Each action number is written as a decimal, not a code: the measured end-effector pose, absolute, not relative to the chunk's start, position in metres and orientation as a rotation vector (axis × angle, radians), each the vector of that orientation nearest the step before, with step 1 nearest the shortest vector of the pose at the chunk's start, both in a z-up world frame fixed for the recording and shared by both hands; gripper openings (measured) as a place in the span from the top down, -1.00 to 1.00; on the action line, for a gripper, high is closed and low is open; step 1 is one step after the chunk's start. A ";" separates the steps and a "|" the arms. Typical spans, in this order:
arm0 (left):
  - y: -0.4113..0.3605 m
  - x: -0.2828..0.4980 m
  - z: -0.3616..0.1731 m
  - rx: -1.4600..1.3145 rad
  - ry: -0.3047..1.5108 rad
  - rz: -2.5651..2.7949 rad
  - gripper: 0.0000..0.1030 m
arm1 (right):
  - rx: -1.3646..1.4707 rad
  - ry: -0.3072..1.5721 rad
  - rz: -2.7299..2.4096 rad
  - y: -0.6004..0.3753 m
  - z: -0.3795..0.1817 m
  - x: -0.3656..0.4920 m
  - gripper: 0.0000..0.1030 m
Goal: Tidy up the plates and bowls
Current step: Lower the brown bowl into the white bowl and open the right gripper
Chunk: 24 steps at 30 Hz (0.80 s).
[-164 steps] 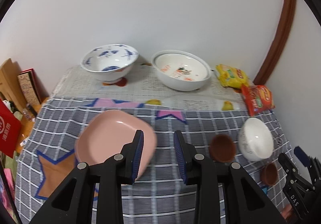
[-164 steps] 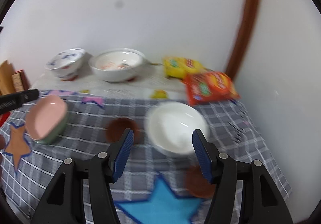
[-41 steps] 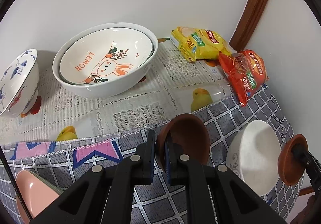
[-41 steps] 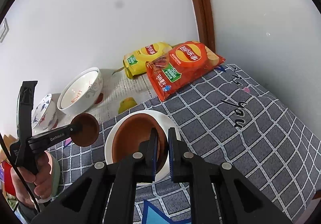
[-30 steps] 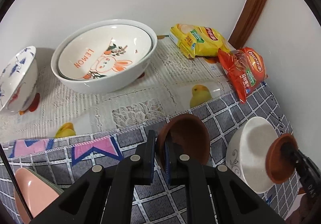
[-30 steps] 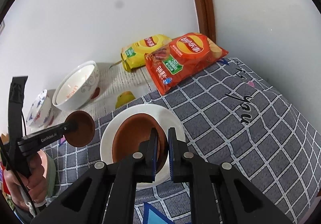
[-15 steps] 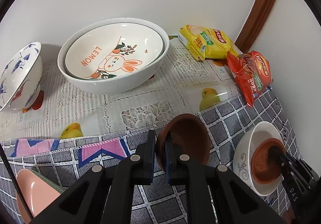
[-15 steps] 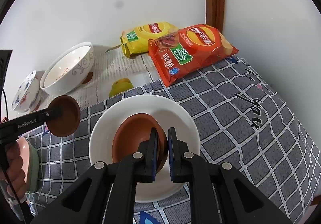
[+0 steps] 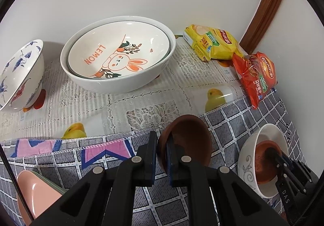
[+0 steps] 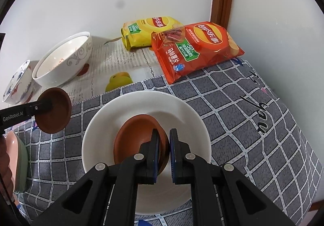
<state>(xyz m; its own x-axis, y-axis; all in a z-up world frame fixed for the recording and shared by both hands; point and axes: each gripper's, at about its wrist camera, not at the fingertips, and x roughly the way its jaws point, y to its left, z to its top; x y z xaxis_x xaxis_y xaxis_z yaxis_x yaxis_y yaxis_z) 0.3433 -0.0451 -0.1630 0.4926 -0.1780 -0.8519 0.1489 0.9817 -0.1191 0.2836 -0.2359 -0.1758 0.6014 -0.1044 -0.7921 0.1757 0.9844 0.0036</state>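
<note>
My right gripper (image 10: 163, 139) is shut on the rim of a small brown dish (image 10: 137, 139) and holds it inside the white bowl (image 10: 113, 122) on the checked cloth. In the left wrist view that bowl (image 9: 246, 157) and dish (image 9: 265, 163) sit at the lower right. My left gripper (image 9: 162, 145) is shut on the rim of a second small brown dish (image 9: 188, 139), held above the cloth; it also shows in the right wrist view (image 10: 53, 113), left of the white bowl.
A large LEMON rabbit bowl (image 9: 119, 64) and a blue-patterned bowl (image 9: 20, 76) stand at the back on a lace cloth. Yellow (image 9: 212, 43) and red (image 9: 257, 76) crisp bags lie at the back right by the wall. A pink plate (image 9: 34, 193) on a green one sits at the lower left.
My right gripper has lowered its brown dish further into the white bowl. My left gripper still holds its brown dish and has shifted only slightly.
</note>
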 end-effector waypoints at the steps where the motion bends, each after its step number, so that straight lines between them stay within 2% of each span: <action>1: -0.045 0.343 -0.163 -0.030 1.037 -0.198 0.84 | 0.085 0.915 -0.158 -0.236 -0.176 0.284 0.81; 24: -0.045 0.342 -0.161 -0.040 1.039 -0.200 0.84 | -0.072 0.938 -0.253 -0.224 -0.182 0.292 0.81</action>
